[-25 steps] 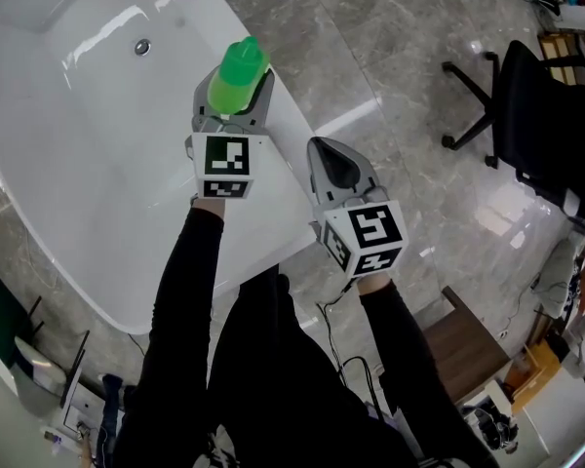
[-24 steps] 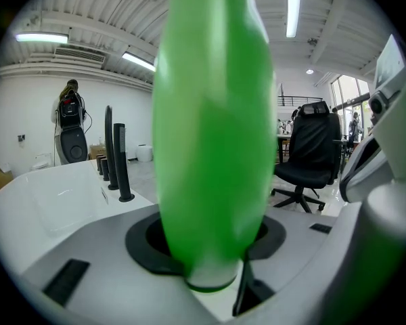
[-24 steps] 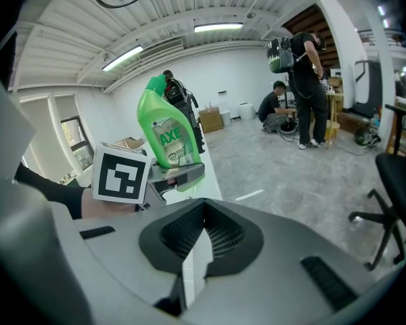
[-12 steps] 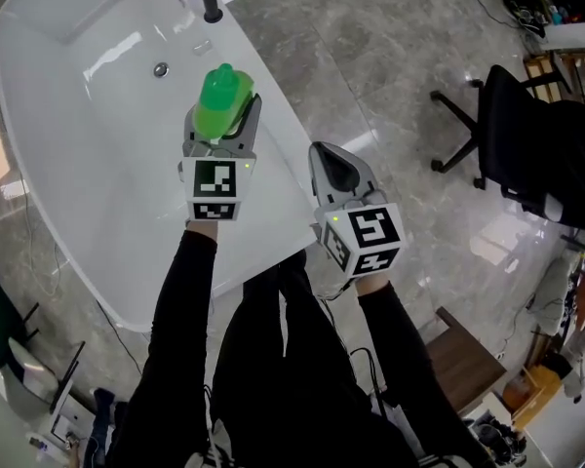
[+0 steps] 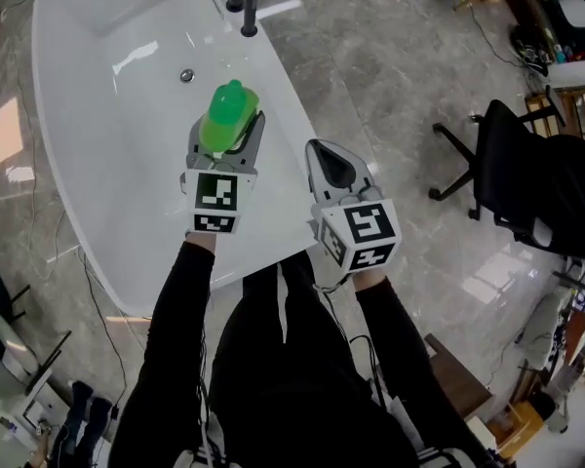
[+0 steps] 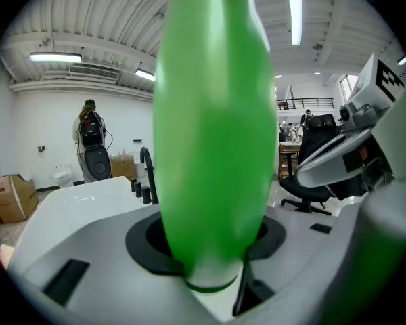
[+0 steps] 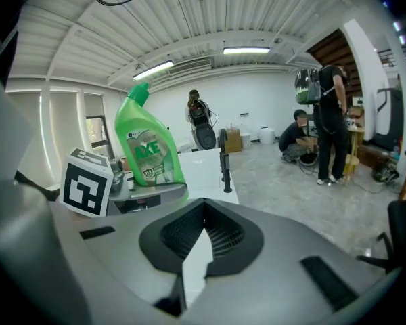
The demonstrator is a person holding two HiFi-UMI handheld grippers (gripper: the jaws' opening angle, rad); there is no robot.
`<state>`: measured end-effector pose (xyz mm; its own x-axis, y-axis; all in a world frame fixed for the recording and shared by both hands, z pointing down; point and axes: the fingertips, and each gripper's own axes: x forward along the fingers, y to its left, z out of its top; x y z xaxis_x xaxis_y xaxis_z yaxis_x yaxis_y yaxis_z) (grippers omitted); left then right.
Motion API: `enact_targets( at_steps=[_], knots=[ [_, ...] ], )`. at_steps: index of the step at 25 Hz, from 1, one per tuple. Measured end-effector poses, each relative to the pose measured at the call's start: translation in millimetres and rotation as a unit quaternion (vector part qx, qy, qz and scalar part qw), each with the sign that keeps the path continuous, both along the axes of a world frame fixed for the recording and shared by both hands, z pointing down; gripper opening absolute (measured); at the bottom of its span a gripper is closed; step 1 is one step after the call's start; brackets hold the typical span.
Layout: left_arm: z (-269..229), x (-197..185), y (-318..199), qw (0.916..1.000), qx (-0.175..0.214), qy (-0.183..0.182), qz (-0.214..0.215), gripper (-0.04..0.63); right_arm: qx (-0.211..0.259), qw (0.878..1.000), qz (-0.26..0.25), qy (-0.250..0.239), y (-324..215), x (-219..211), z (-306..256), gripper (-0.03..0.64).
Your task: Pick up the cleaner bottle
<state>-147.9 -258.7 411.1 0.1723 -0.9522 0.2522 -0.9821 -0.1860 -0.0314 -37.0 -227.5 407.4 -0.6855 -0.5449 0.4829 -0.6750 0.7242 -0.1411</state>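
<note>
Grips bottle (image 5: 228, 111) firmly in left claw (image 5: 226, 136), carried higher above sink (image 5: 107, 135) than a second ago, off its 3 o'clock rim. Keeps right claw (image 5: 324, 156) clenched empty at bottle's 4 o'clock. Looks picked up already.

Your head camera looks steeply down on the left gripper (image 5: 228, 127), the right gripper (image 5: 319, 149) and the white basin (image 5: 107, 144). The left gripper's camera sits hard against the cleaner bottle (image 6: 213, 134), with the faucet (image 6: 147, 175) at 9 o'clock. The right gripper's camera stands farther off, sharing that bottle at 10 o'clock.
</note>
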Motion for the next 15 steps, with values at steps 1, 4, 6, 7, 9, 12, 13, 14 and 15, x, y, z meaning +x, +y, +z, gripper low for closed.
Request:
enact_targets(
  at_steps=[1, 4, 6, 7, 9, 12, 13, 14, 15],
  knots=[
    [-3.7, -1.7, 4.3, 1.0, 0.0, 0.001, -0.003, 0.204, 0.004, 1.0, -0.006, -0.002, 0.8, -3.2, -4.8, 0.002],
    [-12.7, -7.3, 17.8, 0.9999, 0.003, 0.002, -0.013, 0.204, 0.014, 1.0, -0.022, -0.006, 4.4, -12.6, -16.1, 0.002],
    [-18.9, -11.6, 27.3, 0.9998, 0.004, 0.001, -0.021, 0.204, 0.018, 0.999, -0.032, -0.009, 8.5, -18.3, -22.7, 0.002],
    [-22.0, -13.6, 32.3, 0.9997, 0.004, 0.001, -0.026, 0.204, 0.02, 0.999, -0.038, -0.01, 11.4, -20.6, -26.0, 0.002],
    [-28.0, -17.3, 42.3, 0.9993, 0.004, 0.0, -0.036, 0.204, 0.023, 0.998, -0.049, -0.013, 18.0, -24.3, -32.1, 0.002],
    [-35.5, -20.9, 58.2, 0.9988, 0.004, 0.0, -0.05, 0.204, 0.025, 0.997, -0.065, -0.019, 28.6, -28.5, -39.3, 0.002],
    [-37.6, -21.4, 63.9, 0.9986, 0.004, 0.0, -0.053, 0.204, 0.025, 0.997, -0.07, -0.022, 32.5, -29.8, -41.3, 0.002],
    [-39.6, -21.8, 69.8, 0.9984, 0.003, 0.0, -0.057, 0.204, 0.025, 0.996, -0.076, -0.025, 36.5, -31.2, -43.2, 0.002],
    [-41.6, -22.1, 75.9, 0.9982, 0.003, -0.001, -0.06, 0.204, 0.025, 0.996, -0.082, -0.027, 40.4, -32.5, -44.9, 0.002]
  ],
)
